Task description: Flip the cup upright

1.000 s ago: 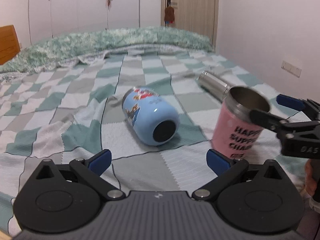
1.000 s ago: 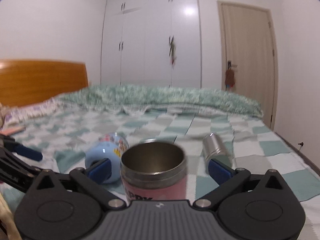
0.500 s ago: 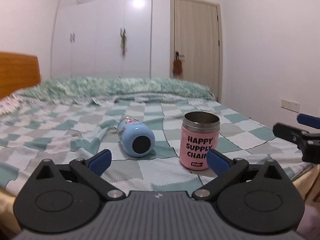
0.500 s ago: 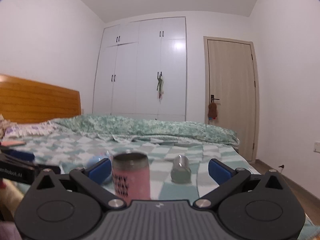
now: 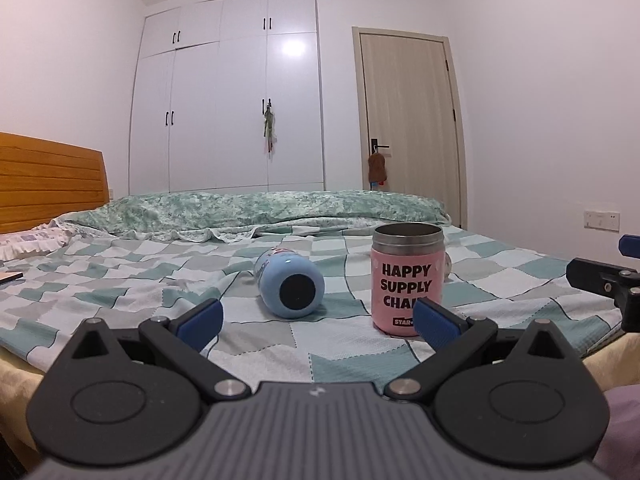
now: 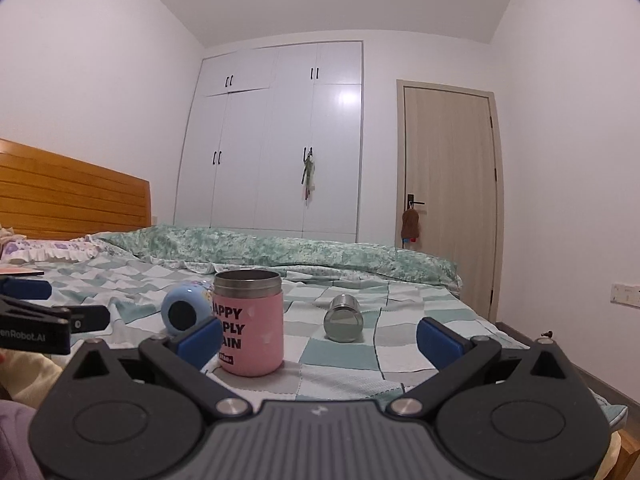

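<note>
Pink cup [image 5: 407, 280] stands upright on bed [image 5: 120, 272]; blue bottle [image 5: 290, 286] and steel cup [image 6: 343, 317] lie beside it. Left gripper [image 5: 316, 320] and right gripper [image 6: 320, 340]: spread wide, empty.

A steel flask [image 6: 343, 317] lies on the checkered bedspread [image 6: 340, 354].

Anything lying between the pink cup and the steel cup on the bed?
Nothing: in the right wrist view, only bare checked bedspread separates the upright pink cup from the steel cup, which lies on its side.
</note>
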The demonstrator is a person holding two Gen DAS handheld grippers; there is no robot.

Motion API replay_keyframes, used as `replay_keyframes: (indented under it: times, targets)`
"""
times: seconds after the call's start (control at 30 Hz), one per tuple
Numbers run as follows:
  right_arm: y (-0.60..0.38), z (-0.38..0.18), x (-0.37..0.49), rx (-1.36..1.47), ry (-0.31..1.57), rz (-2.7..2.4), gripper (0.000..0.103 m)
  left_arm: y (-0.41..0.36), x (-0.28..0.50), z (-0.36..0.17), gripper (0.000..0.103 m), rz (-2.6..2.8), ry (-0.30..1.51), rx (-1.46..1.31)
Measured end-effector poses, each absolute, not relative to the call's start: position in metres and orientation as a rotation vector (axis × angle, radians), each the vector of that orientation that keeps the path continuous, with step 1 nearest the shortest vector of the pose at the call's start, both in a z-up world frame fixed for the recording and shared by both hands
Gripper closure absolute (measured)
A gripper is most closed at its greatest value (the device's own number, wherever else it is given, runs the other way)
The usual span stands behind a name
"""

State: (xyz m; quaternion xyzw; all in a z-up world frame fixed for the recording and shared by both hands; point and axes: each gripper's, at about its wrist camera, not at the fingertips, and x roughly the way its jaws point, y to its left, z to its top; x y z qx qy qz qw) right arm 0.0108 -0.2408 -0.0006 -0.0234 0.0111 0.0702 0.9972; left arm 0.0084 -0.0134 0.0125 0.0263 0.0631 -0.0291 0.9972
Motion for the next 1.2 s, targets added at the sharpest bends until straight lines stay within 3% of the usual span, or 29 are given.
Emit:
replay_keyframes:
  times: [1.2]
  targets:
    - [-0.2375,-0.0001,0.0137,-0.046,0.026,0.142,0.000,-0.0126,0.0057,0.0119,0.000,-0.068,0.112,0.040]
